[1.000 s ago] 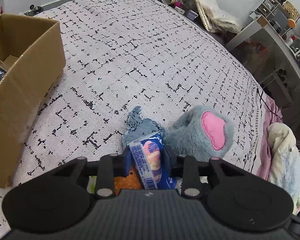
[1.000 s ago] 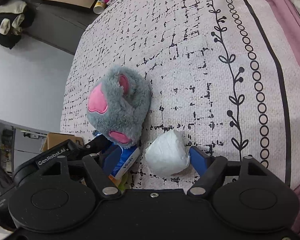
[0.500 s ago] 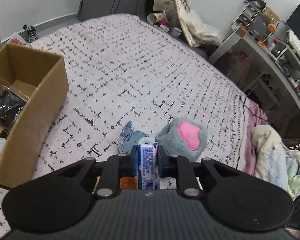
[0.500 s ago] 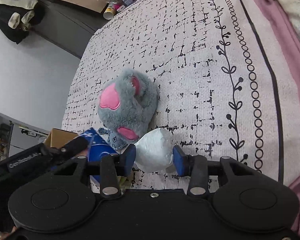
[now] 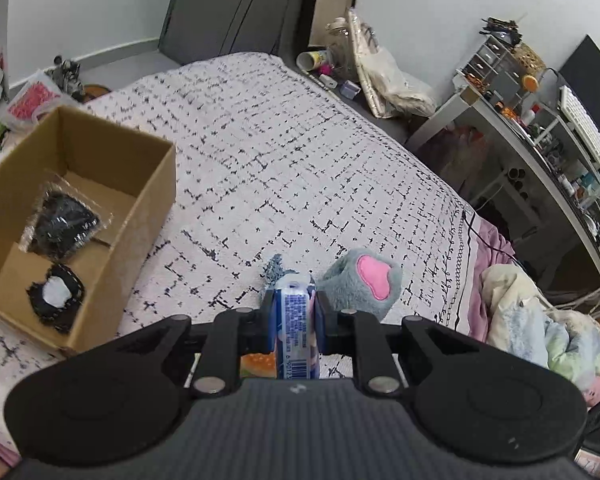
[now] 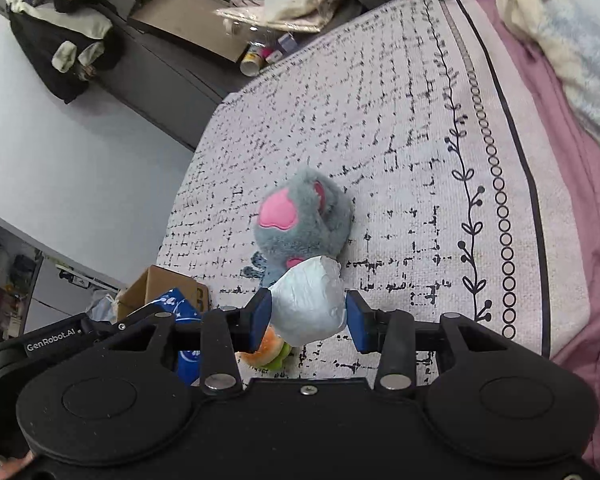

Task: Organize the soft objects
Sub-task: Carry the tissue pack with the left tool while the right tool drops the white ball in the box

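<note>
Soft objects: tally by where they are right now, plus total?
In a hand-held gripper: 2 (blue tissue pack, white bundle)
On bed: 3 (grey plush slipper, blue-grey cloth, burger toy)
In cardboard box: 2 (bagged black item, black-and-white pouch)
Total: 7

Evenly, softly lit, with faint shadows only; strongly bowed by fisheye toward edges, slightly motion-blurred on the bedspread [image 6: 380,128], dark at corners.

The left tool [image 5: 293,312] points downward at a slant, its jaws clamped tight on a blue tissue pack [image 5: 296,326]. The right tool [image 6: 308,318] also tilts downward, its blue pads [image 6: 260,316] pressing a white wrapped bundle [image 6: 310,304] from both sides.
</note>
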`<action>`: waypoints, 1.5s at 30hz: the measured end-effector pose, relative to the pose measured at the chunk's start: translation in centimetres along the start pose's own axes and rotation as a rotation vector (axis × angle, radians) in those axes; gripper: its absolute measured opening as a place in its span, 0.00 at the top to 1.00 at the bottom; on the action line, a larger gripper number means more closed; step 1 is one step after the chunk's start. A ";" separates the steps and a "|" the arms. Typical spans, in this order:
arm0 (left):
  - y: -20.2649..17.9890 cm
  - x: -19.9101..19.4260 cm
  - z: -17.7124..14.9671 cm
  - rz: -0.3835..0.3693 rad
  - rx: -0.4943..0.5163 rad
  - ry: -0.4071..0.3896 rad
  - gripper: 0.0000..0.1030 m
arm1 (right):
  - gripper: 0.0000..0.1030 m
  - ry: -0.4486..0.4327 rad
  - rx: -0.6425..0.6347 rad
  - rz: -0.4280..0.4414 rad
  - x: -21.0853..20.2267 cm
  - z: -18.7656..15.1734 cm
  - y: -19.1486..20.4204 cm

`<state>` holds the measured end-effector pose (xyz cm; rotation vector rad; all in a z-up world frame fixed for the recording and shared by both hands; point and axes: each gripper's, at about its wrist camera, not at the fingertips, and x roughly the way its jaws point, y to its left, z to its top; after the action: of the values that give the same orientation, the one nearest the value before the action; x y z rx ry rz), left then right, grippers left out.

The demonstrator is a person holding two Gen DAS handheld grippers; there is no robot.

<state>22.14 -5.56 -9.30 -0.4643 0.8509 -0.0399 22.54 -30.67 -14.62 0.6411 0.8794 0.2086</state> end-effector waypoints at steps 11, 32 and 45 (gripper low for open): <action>0.6 -5.0 1.0 -0.049 0.094 -0.076 0.83 | 0.61 -0.039 -0.139 -0.036 -3.2 -1.0 4.4; 5.3 -9.5 3.0 -0.047 0.087 -0.158 0.83 | 0.61 -0.129 -0.284 0.020 -5.9 -2.1 14.4; 11.0 -9.5 5.3 -0.012 -0.024 -0.172 0.83 | 0.61 -0.102 -0.344 0.057 -2.1 -3.1 18.3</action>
<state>18.04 8.38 -4.01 -0.4879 0.6807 -0.0007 20.41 -15.66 -3.70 0.3520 0.7058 0.3663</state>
